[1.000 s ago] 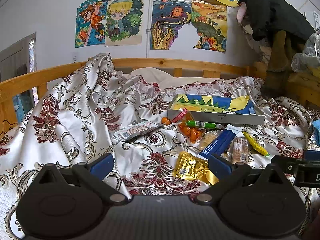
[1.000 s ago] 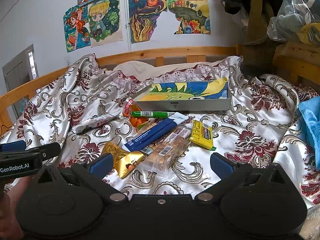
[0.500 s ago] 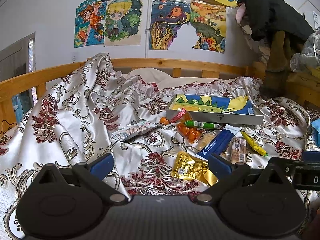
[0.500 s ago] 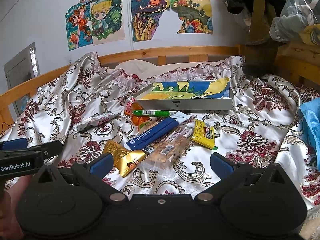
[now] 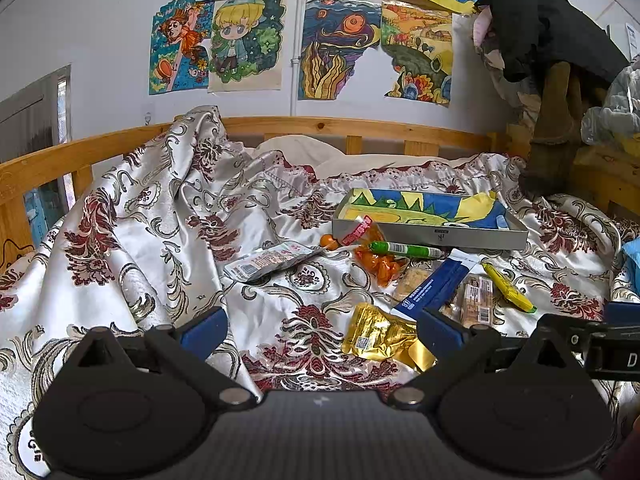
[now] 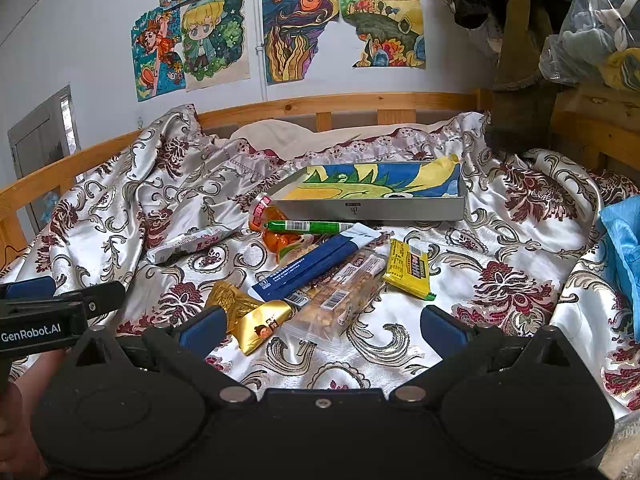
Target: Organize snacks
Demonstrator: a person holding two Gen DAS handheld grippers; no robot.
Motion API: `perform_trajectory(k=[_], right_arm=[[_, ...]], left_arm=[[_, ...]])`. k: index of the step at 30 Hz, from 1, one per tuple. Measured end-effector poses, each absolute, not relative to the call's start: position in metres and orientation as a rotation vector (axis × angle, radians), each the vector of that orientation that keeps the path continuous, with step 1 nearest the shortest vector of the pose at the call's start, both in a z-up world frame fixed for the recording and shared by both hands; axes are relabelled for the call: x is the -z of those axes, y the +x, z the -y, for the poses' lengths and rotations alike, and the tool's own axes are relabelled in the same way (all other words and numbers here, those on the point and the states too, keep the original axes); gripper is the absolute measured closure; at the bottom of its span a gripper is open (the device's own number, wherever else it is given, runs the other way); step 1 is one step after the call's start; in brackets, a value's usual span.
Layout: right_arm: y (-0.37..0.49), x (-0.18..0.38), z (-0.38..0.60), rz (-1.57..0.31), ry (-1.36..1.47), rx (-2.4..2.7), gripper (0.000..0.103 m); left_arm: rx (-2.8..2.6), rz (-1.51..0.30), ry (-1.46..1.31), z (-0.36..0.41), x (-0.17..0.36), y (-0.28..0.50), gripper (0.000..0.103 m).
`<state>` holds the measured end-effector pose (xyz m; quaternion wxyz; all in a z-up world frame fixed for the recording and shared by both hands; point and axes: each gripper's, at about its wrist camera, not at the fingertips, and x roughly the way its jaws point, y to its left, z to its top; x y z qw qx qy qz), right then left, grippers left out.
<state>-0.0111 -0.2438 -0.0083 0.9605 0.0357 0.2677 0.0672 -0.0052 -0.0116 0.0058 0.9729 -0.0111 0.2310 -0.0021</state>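
Observation:
Snacks lie scattered on a patterned bedspread in front of a shallow grey box (image 6: 372, 210) lined with a blue and yellow picture. I see a gold packet (image 6: 252, 316), a long blue pack (image 6: 320, 260), a clear biscuit pack (image 6: 340, 294), a yellow bar (image 6: 410, 268), a green stick (image 6: 312, 226), an orange candy bag (image 6: 278, 236) and a white packet (image 6: 192, 242). My right gripper (image 6: 322, 322) stands open just short of the biscuit pack. My left gripper (image 5: 320, 332) is open too, with the gold packet (image 5: 380, 336) near its right finger.
A wooden bed rail (image 6: 340, 102) runs behind the spread, under drawings on the wall. Clothes and bags (image 6: 592, 40) pile up at the right, and a blue cloth (image 6: 624, 236) lies at the right edge. The left gripper's body (image 6: 44, 320) shows at the left.
Both grippers have crept slightly forward toward the snacks. Nothing on the bed has moved, and both pairs of fingers stay apart.

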Motion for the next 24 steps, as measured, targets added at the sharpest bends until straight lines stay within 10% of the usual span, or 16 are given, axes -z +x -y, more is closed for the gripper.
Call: perform_trajectory(k=[24], right_arm=[[-0.0114, 0.007, 0.2457, -0.535, 0.075, -0.123, 0.001]], left_arm=[[-0.006, -0.475, -0.033, 0.0042, -0.0048, -0.0014, 0.0]])
